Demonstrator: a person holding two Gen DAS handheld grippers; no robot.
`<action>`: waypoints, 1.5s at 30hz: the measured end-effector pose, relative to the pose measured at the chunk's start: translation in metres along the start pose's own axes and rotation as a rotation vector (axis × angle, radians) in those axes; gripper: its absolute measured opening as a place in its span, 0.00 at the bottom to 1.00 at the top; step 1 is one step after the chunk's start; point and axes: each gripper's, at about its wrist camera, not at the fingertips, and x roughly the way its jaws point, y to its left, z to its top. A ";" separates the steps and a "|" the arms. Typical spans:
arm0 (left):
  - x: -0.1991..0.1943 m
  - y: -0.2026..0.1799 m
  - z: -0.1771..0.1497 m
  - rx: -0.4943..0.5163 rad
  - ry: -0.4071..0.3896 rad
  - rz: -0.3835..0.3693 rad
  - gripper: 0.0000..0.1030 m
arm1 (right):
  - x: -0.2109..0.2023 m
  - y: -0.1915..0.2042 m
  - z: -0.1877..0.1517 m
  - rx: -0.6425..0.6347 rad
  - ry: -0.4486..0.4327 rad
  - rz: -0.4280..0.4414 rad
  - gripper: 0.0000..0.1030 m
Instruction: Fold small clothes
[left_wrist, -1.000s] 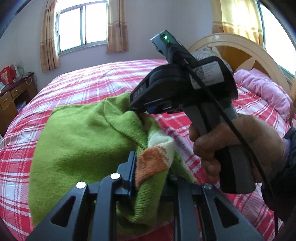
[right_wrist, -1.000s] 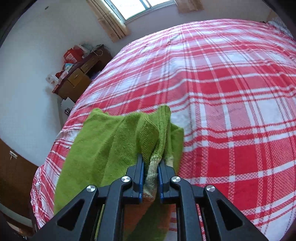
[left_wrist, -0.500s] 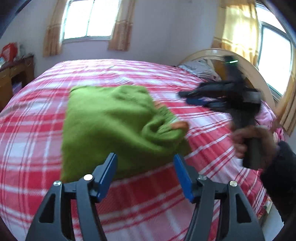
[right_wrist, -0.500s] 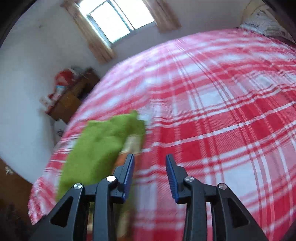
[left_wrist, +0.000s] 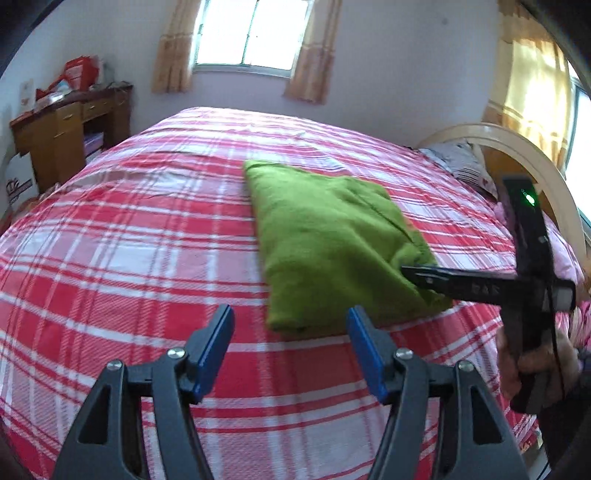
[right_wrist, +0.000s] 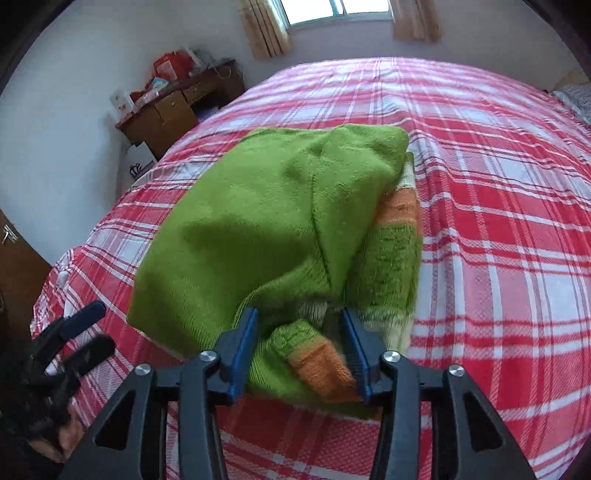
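A green knitted sweater (left_wrist: 332, 240) lies folded on the red plaid bed (left_wrist: 147, 240). In the right wrist view the sweater (right_wrist: 258, 229) shows an orange and white striped cuff (right_wrist: 325, 365) at its near edge. My left gripper (left_wrist: 290, 347) is open and empty, just short of the sweater's near edge. My right gripper (right_wrist: 299, 350) is open, its fingers either side of the striped cuff, not closed on it. The right gripper also shows in the left wrist view (left_wrist: 417, 275) at the sweater's right corner. The left gripper shows at the lower left of the right wrist view (right_wrist: 86, 330).
A wooden desk (left_wrist: 70, 133) with red bags stands by the wall at the bed's far left. A curved headboard (left_wrist: 517, 155) and pillows (left_wrist: 461, 166) are at the right. Plaid bedcover lies all round the sweater.
Both grippers let go of the sweater and opened. The sweater dropped flat onto the bed, folded. The left gripper drew back; the right gripper came back low to the striped cuff.
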 end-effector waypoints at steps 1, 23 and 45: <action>0.000 0.004 0.000 -0.015 0.007 0.001 0.64 | -0.001 -0.001 -0.002 0.009 -0.006 0.003 0.47; -0.003 0.009 0.005 -0.031 0.002 0.001 0.64 | -0.037 -0.017 -0.011 0.125 -0.085 0.097 0.09; 0.023 0.017 0.055 -0.017 -0.072 0.076 0.70 | -0.027 -0.032 0.046 0.184 -0.246 0.113 0.78</action>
